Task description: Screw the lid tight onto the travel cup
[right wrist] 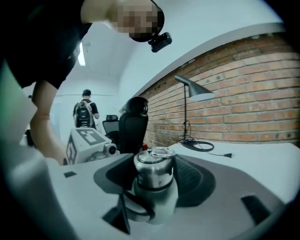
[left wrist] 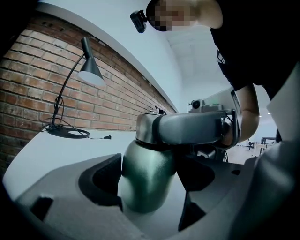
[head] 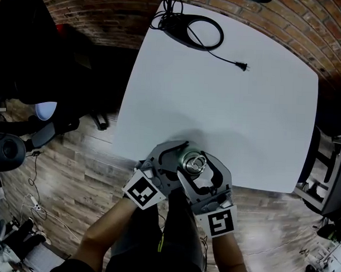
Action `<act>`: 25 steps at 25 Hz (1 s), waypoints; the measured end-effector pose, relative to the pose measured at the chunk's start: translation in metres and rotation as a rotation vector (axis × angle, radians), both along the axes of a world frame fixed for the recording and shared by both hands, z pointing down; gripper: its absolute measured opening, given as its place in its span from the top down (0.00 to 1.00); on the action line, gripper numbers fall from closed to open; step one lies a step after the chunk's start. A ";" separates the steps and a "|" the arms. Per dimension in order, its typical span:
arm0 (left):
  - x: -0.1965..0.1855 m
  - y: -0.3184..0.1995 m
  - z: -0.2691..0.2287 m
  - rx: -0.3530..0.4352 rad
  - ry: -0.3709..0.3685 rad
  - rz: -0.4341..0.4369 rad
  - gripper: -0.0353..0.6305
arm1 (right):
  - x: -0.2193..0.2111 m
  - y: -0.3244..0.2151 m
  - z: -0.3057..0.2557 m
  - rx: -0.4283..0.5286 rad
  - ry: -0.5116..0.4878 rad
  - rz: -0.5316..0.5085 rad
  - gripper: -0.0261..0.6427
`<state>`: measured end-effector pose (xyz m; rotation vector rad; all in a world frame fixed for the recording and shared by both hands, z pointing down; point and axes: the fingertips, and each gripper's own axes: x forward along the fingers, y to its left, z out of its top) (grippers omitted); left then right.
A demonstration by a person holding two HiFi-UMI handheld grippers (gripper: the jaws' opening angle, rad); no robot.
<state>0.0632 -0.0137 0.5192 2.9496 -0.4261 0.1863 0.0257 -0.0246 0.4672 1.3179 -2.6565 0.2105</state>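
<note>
At the near edge of the white worktop [head: 227, 107], the left claw [left wrist: 150, 187] clamps the travel cup [left wrist: 146, 164] by its green body while the right claw [right wrist: 154, 183] stands wide about the steel lid [right wrist: 153, 165], not yet biting; a square, firm squeeze before a level twist should seat the threads cleanly.

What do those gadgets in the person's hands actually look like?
Both the left gripper and right gripper are light grey plastic claws with two broad curved jaws lined with black pads. Each carries a white cube printed with black square markers. The person wears a black short-sleeved top.
</note>
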 end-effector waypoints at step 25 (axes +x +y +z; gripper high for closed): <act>0.000 0.000 -0.001 0.001 -0.001 0.004 0.43 | 0.006 0.019 0.014 -0.073 0.104 -0.112 0.53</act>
